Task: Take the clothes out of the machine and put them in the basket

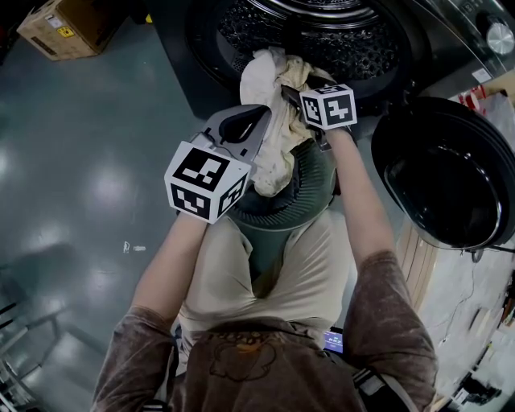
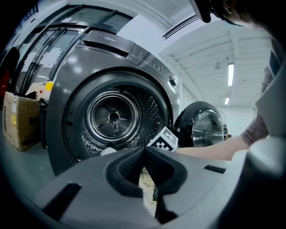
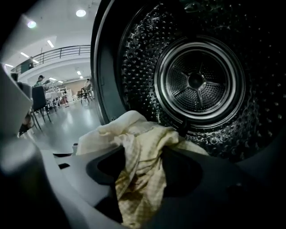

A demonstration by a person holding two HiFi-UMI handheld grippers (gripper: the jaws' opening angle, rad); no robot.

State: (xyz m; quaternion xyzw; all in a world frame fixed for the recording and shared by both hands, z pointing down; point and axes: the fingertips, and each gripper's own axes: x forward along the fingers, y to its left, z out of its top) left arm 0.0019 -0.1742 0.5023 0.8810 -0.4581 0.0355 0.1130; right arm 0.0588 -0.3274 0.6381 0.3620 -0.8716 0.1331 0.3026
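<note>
A cream checked cloth (image 1: 265,137) hangs from the mouth of the washing machine drum (image 1: 322,36) down into a dark ribbed basket (image 1: 310,189) at the person's lap. My right gripper (image 1: 283,90) is at the drum's mouth, shut on the bunched cloth (image 3: 134,134), which runs between its fingers and drapes below them. My left gripper (image 1: 259,114) hovers over the basket's left rim beside the cloth, its fingertips touching. In the left gripper view (image 2: 144,150) a bit of the cloth (image 2: 145,179) shows under the closed jaws. The drum (image 3: 196,80) behind looks bare.
The round machine door (image 1: 442,177) stands open to the right, close to my right arm. A cardboard box (image 1: 64,24) sits on the grey floor at the far left. People and chairs stand far off down the hall (image 3: 44,94).
</note>
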